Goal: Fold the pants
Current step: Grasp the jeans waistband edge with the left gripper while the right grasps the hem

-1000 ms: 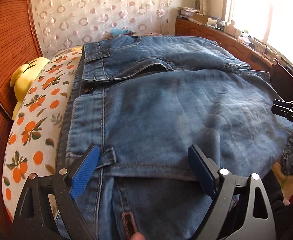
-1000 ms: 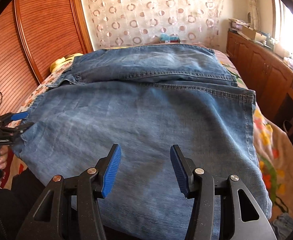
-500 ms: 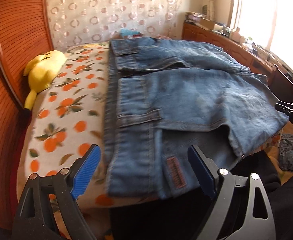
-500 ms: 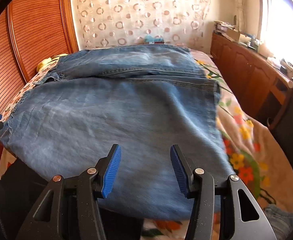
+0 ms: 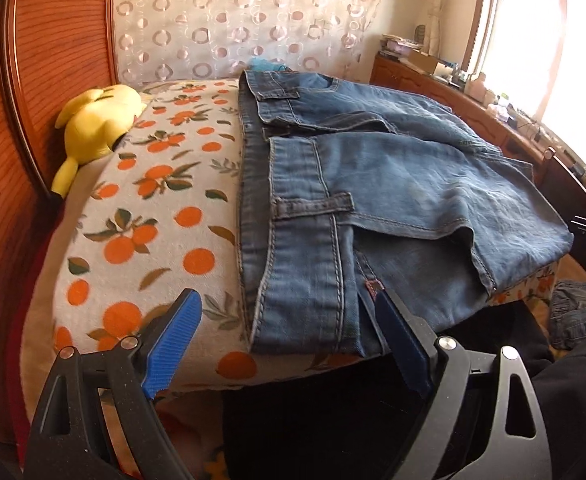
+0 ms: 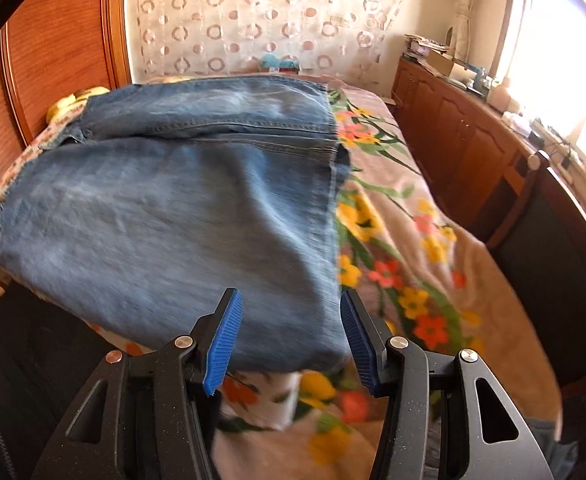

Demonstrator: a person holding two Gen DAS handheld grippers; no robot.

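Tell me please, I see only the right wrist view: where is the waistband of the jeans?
Observer: The waistband lies at the left end of the jeans, beside the orange-print sheet.
Operator: Is the left gripper holding it?
Observer: No. The left gripper is open, with the waistband corner showing between its fingers but not clamped.
Operator: Is anything else on that side?
Observer: A yellow plush toy lies against the headboard, apart from the jeans.
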